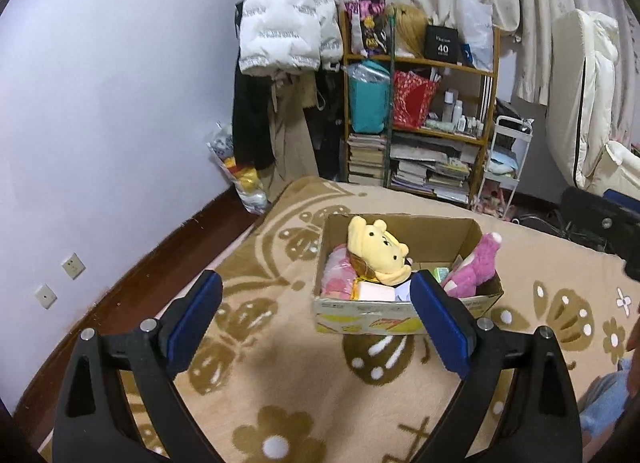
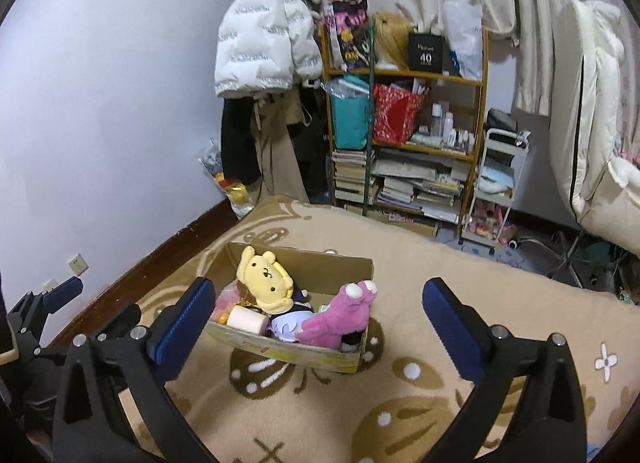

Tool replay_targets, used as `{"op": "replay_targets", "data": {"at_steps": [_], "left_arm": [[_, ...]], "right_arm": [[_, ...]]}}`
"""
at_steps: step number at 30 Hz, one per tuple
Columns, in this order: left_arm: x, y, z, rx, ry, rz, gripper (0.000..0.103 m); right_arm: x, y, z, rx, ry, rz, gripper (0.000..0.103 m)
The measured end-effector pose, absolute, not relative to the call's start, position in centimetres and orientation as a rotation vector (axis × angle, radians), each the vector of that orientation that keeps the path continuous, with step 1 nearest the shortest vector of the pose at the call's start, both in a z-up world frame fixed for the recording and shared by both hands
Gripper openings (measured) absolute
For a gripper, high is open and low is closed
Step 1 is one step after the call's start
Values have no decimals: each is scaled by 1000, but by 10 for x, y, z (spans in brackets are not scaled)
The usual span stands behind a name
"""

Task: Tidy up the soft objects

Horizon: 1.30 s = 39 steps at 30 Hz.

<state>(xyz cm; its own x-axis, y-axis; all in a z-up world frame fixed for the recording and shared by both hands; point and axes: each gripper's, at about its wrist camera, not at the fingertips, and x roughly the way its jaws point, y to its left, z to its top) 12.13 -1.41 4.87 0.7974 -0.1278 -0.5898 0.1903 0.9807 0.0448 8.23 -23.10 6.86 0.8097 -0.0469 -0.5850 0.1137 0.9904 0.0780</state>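
A cardboard box (image 1: 404, 321) stands on the beige patterned blanket (image 1: 300, 383). It holds a yellow plush dog (image 1: 376, 249), a pink plush toy (image 1: 476, 267) leaning on its right wall, and other soft items. My left gripper (image 1: 316, 287) is open and empty, just before the box's front. In the right wrist view the box (image 2: 296, 351), the yellow plush (image 2: 264, 277) and the pink plush (image 2: 340, 315) show ahead and left. My right gripper (image 2: 318, 295) is open and empty. The left gripper (image 2: 60, 295) shows at the far left.
A bookshelf (image 1: 420, 123) crowded with books and bags stands behind the bed, with hanging coats (image 1: 284, 23) to its left and a white cart (image 1: 504, 159) to its right. A purple wall (image 1: 100, 103) borders the left.
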Motion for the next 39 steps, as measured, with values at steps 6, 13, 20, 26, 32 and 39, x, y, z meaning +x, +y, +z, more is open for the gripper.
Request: {"op": "replay_targets", "data": {"at_steps": [6,13,20,26,32,39], "left_arm": [[92,3,63,72,585,-174,94],[57,18,66,60,496,-169,94],[31,28,60,47,424,-175,94],[23,31,54,50,393,-172,94],[23,28,44,73,400,-168,94],[28,21,33,131,412,-142,94]], "right_arm": [[36,-220,90,63,565,-104,103],[-11,-213,92,58,498,-102,103],[-38,-209,79,55,450,-80,103],[-45,-212,71,62,420,-111,103],[-40,-218,60,78,453,-120,103],[-33,-218,52,61,455,-158,103]]}}
